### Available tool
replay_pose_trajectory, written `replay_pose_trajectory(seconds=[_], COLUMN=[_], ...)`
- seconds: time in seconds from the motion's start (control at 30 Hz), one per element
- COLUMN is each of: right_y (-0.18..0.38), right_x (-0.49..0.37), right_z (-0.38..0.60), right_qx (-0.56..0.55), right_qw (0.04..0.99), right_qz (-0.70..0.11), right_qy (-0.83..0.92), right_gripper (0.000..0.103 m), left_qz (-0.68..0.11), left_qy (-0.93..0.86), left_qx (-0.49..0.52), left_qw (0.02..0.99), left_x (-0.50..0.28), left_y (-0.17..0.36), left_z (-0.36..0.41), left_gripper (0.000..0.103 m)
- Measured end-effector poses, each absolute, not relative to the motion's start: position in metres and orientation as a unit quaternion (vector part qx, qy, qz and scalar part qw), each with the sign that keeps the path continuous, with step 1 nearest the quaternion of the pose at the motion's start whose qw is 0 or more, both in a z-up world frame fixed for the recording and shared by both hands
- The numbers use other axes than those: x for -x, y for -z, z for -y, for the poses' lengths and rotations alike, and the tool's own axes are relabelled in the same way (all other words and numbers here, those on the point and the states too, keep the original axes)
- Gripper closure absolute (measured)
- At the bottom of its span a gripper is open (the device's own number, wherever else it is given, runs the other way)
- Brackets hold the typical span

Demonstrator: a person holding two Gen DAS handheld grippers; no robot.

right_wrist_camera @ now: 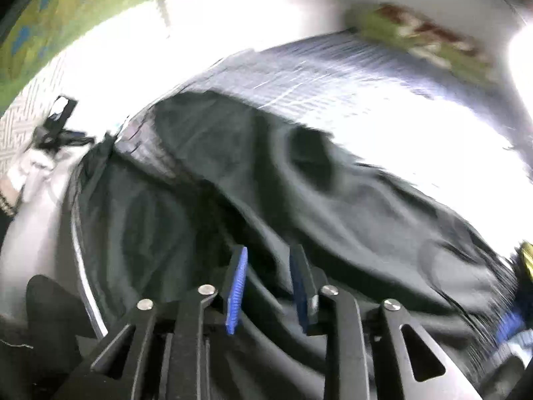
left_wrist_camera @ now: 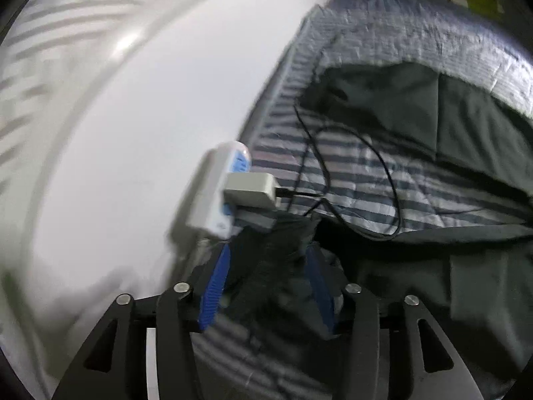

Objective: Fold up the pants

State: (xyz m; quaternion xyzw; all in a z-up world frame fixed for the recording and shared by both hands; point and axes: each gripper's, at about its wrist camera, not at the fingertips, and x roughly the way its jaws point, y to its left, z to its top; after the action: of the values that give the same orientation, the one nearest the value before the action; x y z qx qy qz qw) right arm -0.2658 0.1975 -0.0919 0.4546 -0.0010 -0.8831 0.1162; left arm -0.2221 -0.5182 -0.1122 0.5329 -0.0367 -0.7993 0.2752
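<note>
Dark grey-green pants [left_wrist_camera: 433, 106] lie crumpled across a blue-and-white striped quilt [left_wrist_camera: 349, 180] on a bed. In the left wrist view a bunched corner of the cloth [left_wrist_camera: 273, 266] sits between the blue pads of my left gripper [left_wrist_camera: 269, 248]. The jaws stand apart and the left pad is clear of the cloth. The right wrist view is blurred. It shows the pants [right_wrist_camera: 233, 153] spread in folds under my right gripper [right_wrist_camera: 270, 249]. Its pads have a visible gap with nothing pinched between them.
A white power strip [left_wrist_camera: 213, 193] with a plugged-in charger [left_wrist_camera: 251, 190] hangs at the bed's edge. Its black cable [left_wrist_camera: 393, 180] loops over the quilt. A green patterned pillow [right_wrist_camera: 426, 40] lies at the far end. A black object [right_wrist_camera: 56, 126] sits left of the bed.
</note>
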Motion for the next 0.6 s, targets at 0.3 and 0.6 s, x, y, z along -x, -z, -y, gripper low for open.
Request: replay_pose_trajectory(seconds=[0.3, 0.6], right_y=[0.134, 0.170], right_x=[0.113, 0.061], right_z=[-0.344, -0.408], right_qx=[-0.498, -0.478], right_qw=[-0.103, -0.100], right_qz=[0.110, 0.275], right_qy=[0.854, 0.828], right_gripper=[0.070, 0.061], left_qz=[0.017, 0.088], left_qy=[0.856, 0.841], left_qx=[-0.491, -0.519], left_qw=[0.162, -0.126], left_x=[0.175, 0.175], left_y=[0.077, 0.130], left_z=[0.404, 0.135], left_gripper=[0.051, 0.051])
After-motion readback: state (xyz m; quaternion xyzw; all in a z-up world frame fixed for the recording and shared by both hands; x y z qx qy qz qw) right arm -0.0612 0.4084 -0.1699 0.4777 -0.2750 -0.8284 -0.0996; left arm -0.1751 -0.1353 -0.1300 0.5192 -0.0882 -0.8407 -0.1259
